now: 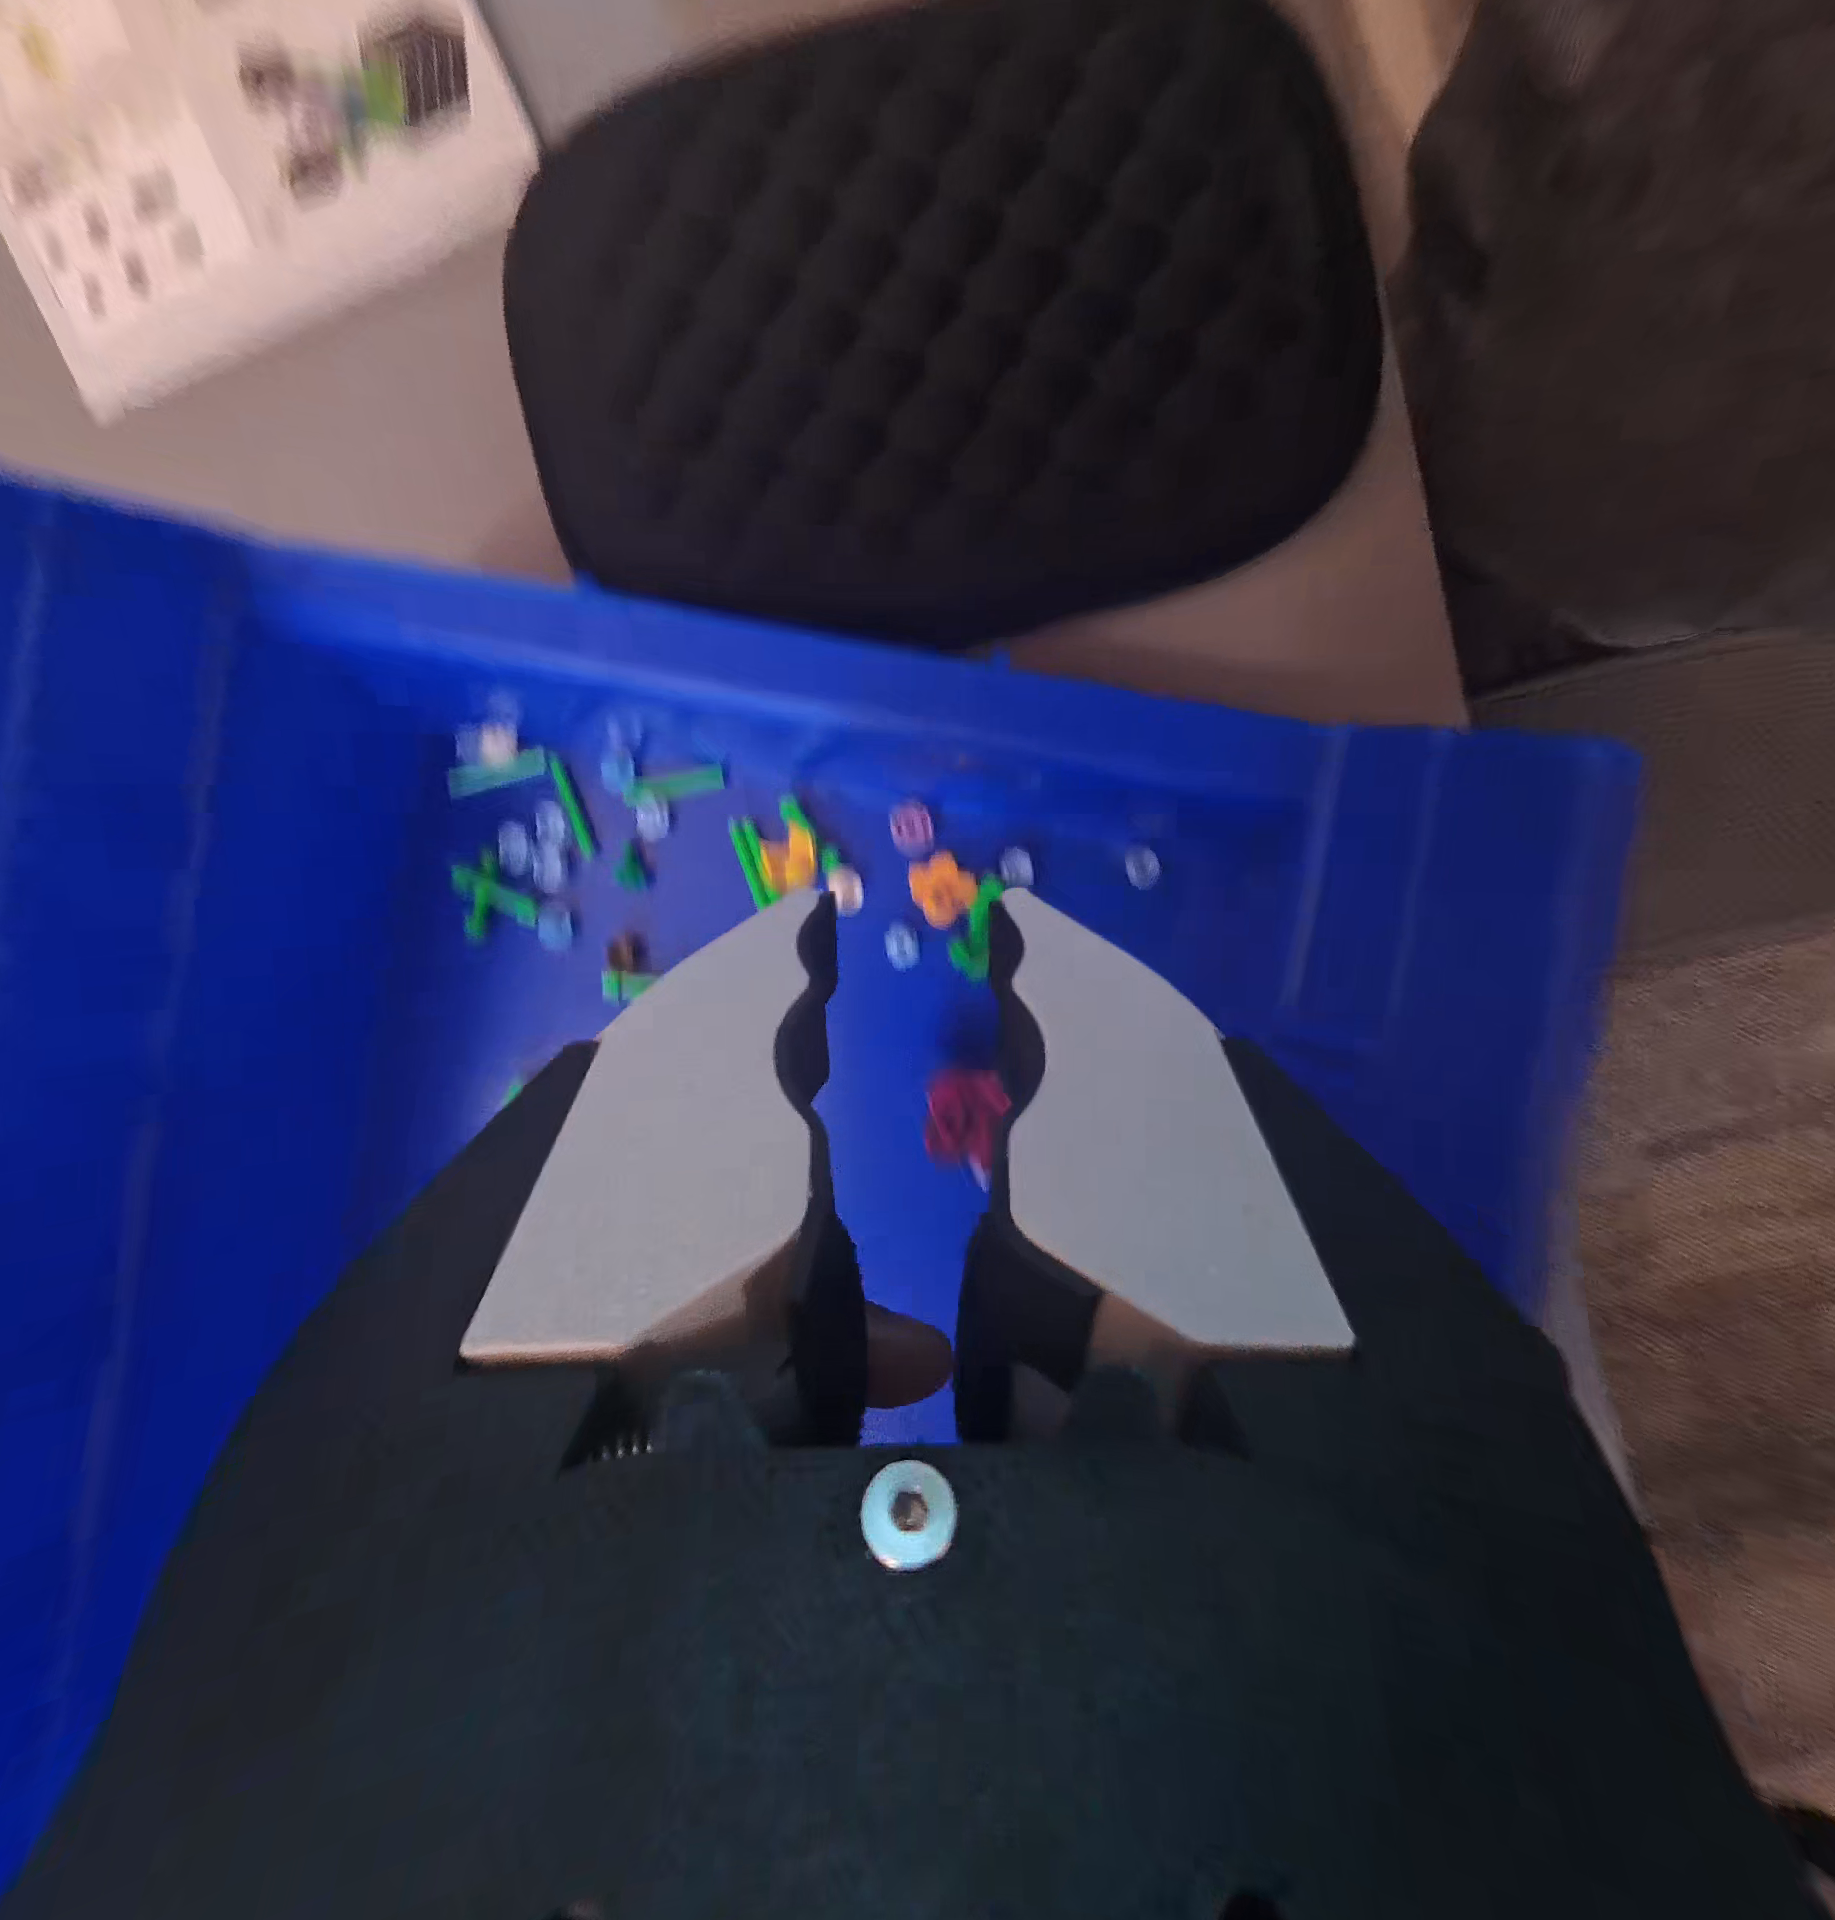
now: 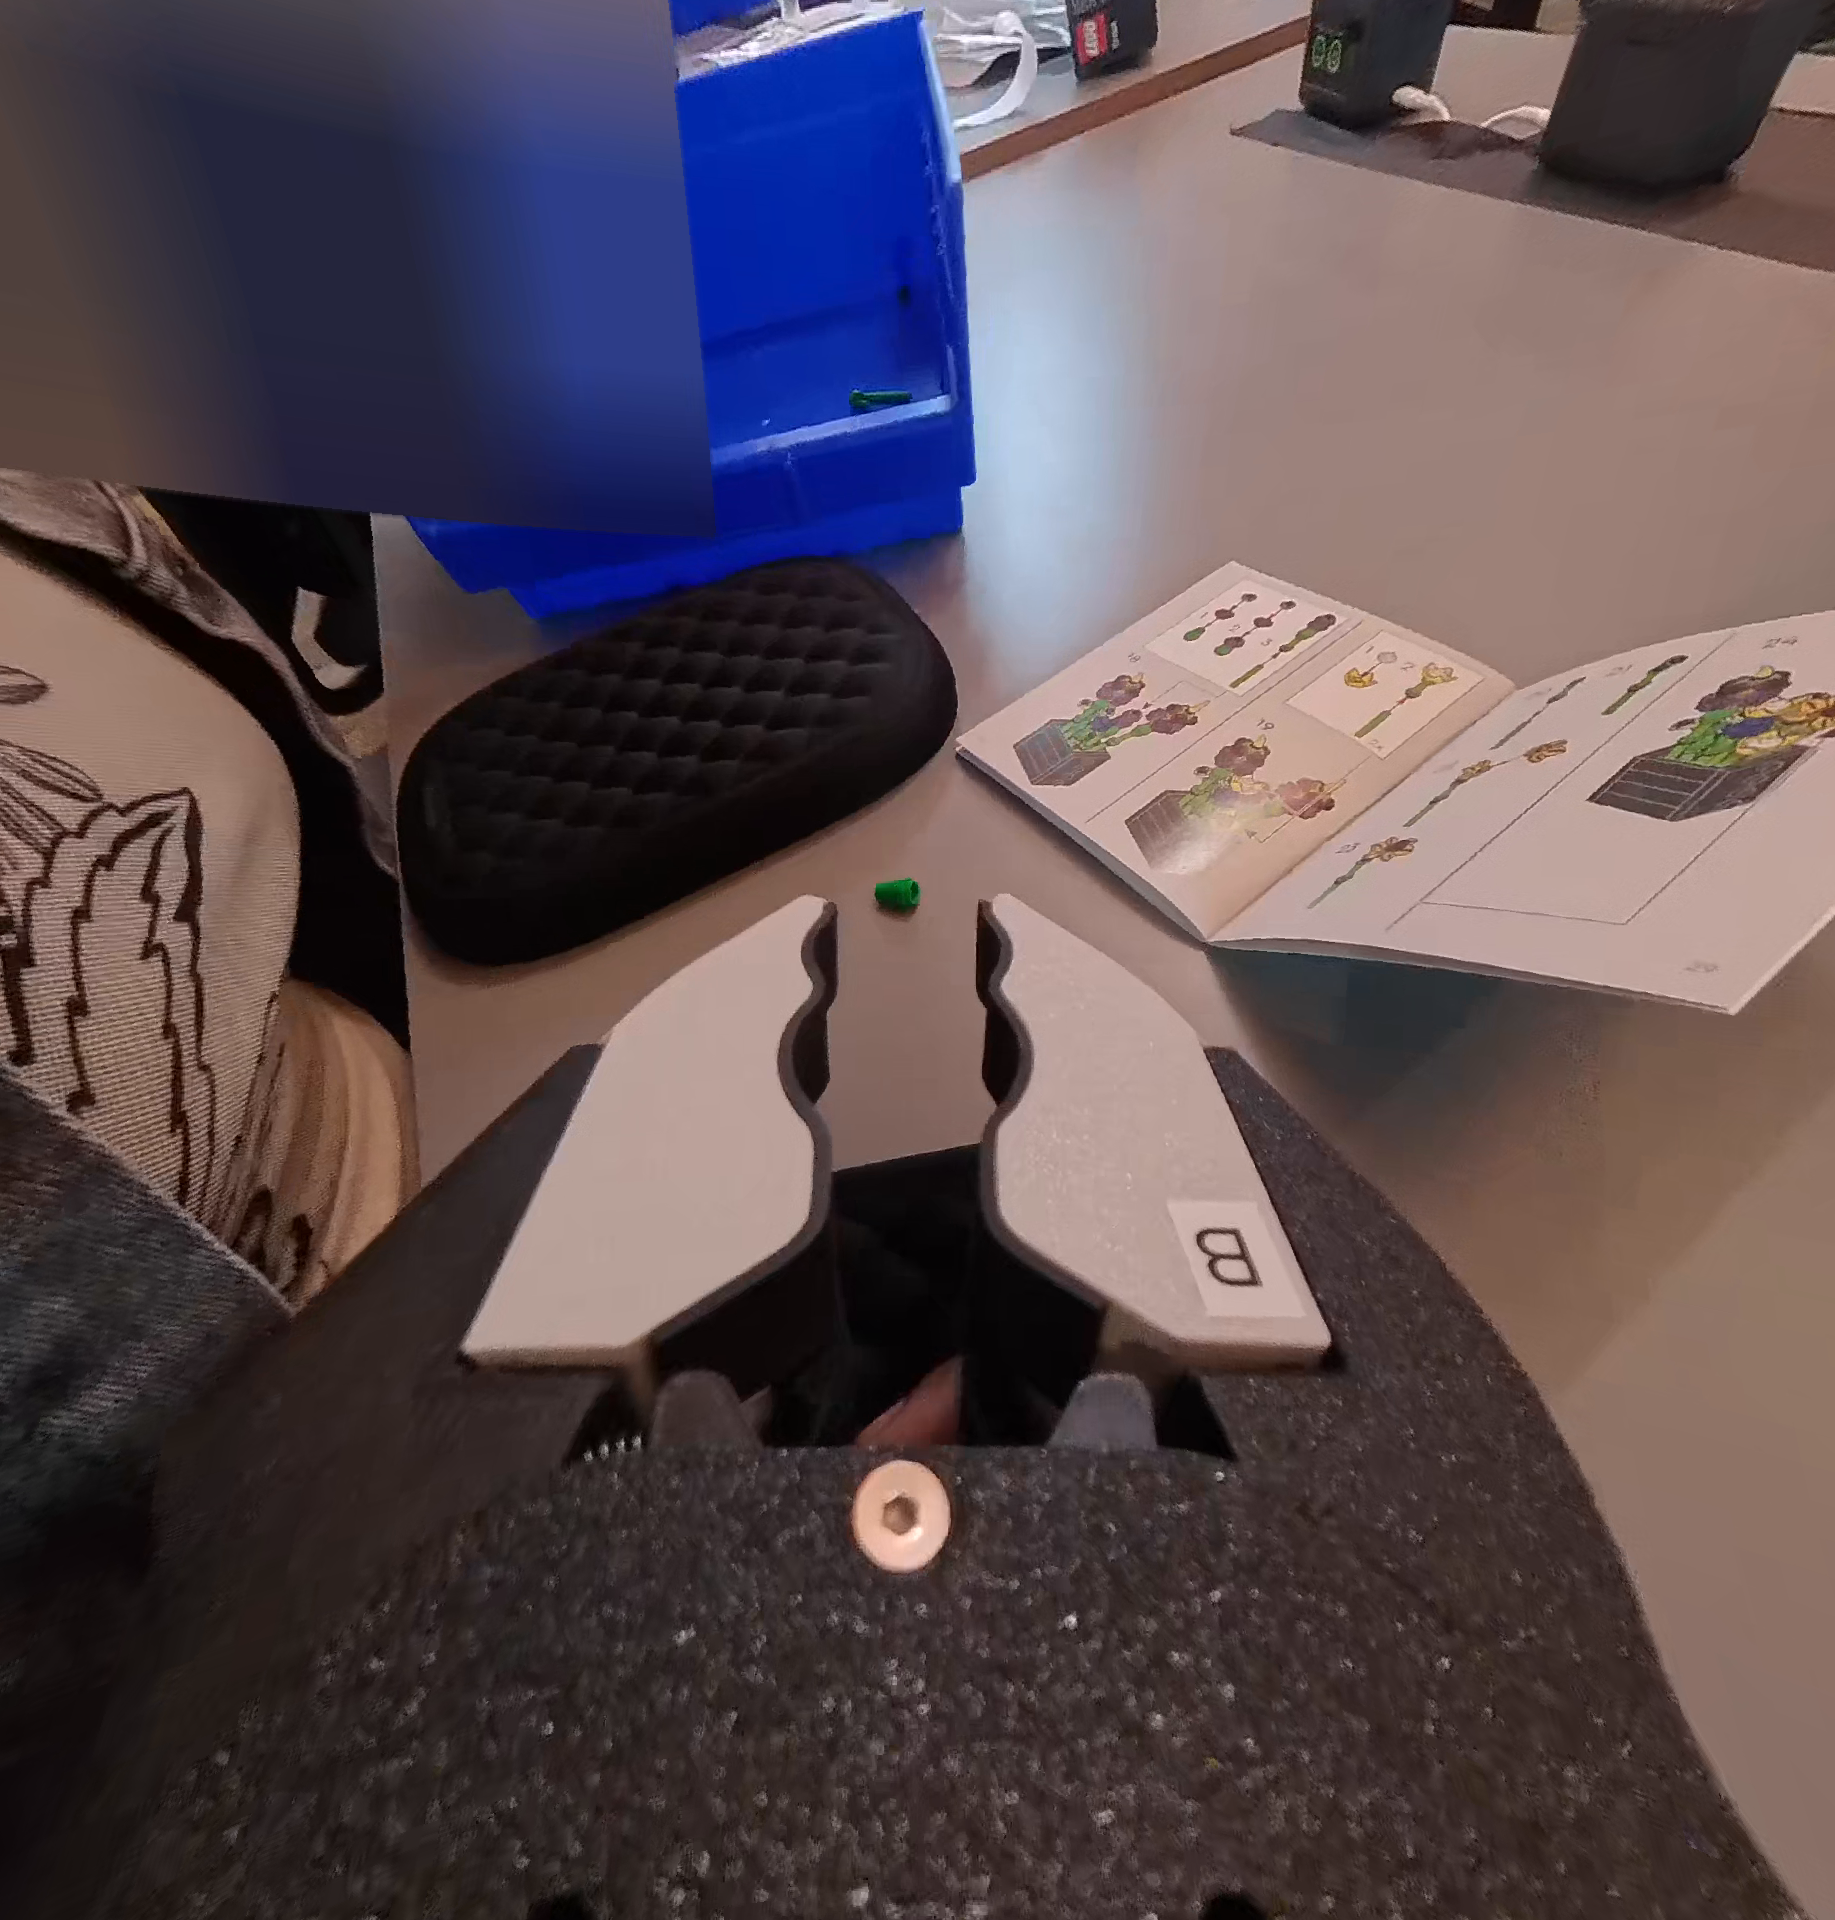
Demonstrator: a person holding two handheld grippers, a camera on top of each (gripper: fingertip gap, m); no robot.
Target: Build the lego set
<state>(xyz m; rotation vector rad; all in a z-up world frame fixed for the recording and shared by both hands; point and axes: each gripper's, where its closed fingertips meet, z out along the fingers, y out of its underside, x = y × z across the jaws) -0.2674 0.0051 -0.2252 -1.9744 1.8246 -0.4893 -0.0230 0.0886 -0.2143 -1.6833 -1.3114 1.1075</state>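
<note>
Presently your left gripper (image 1: 911,914) hangs over the blue bin (image 1: 165,935) with its jaws spread and nothing between them; the picture is smeared by motion, so fine detail is unreliable. Below its tips the loose lego pieces (image 1: 684,862) lie scattered on the bin floor: thin bright green rods, small clear or pale round studs, two orange flower-like parts, a pink round part and a dark red piece (image 1: 960,1117) seen between the fingers. Whether the tips touch any piece cannot be told. Beyond the bin's far wall sits the black quilted pad (image 1: 944,312), and past that, at the upper left, a blurred instruction booklet (image 1: 217,177).

Your right gripper (image 2: 905,920) is likewise spread and holds nothing, poised low over the grey table (image 2: 1308,416). Just ahead of its tips, apart from both fingers, a single small green lego piece (image 2: 897,894) lies on the tabletop: stubby, rounded, with a wider collar at one end. The pad (image 2: 674,748) lies near it on the left; the booklet (image 2: 1412,769) lies open on the right, showing pictures of flowers in a dark box. Farther back stands the bin (image 2: 840,260), with another green piece (image 2: 879,398) resting on its lower front ledge. Clothing of a person (image 2: 113,883) fills the left edge
</note>
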